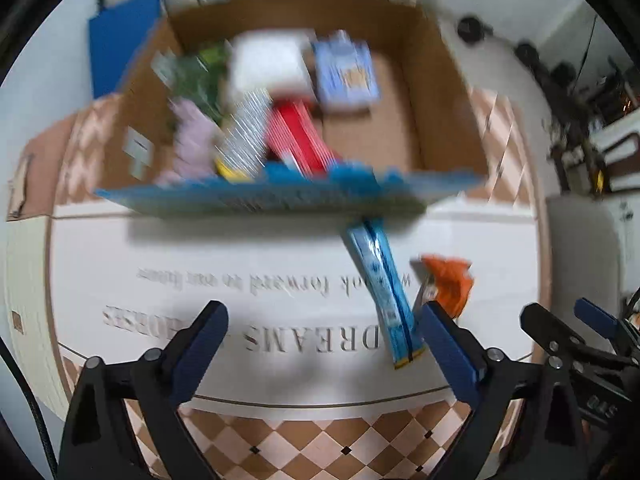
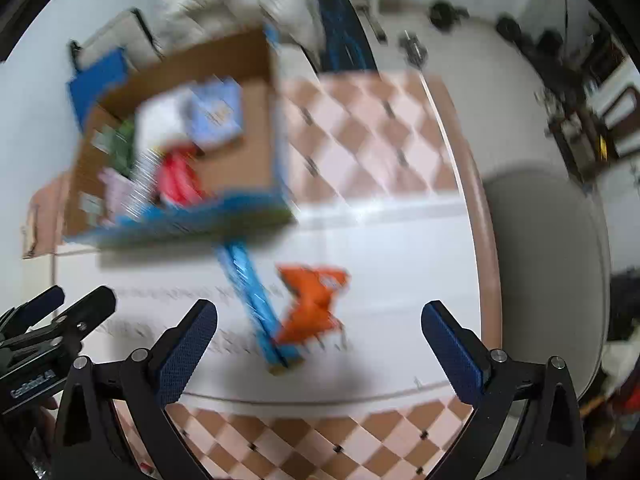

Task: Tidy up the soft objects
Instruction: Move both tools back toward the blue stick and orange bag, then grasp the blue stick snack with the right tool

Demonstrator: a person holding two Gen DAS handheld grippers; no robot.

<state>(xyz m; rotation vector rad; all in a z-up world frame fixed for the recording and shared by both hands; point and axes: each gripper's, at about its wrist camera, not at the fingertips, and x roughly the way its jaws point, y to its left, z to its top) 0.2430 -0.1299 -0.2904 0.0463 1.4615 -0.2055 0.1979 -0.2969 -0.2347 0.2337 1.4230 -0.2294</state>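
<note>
An open cardboard box with a blue front edge stands on the white mat and holds several soft packets: white, light blue, red, pink, green. A long blue packet lies on the mat in front of the box. An orange packet lies beside it on its right. My left gripper is open and empty above the mat, left of the blue packet. My right gripper is open and empty, just short of both packets. Both views are blurred.
The white mat with printed lettering lies on a checkered tablecloth. A blue flat object leans behind the box. A grey chair stands at the right. The right gripper shows in the left wrist view.
</note>
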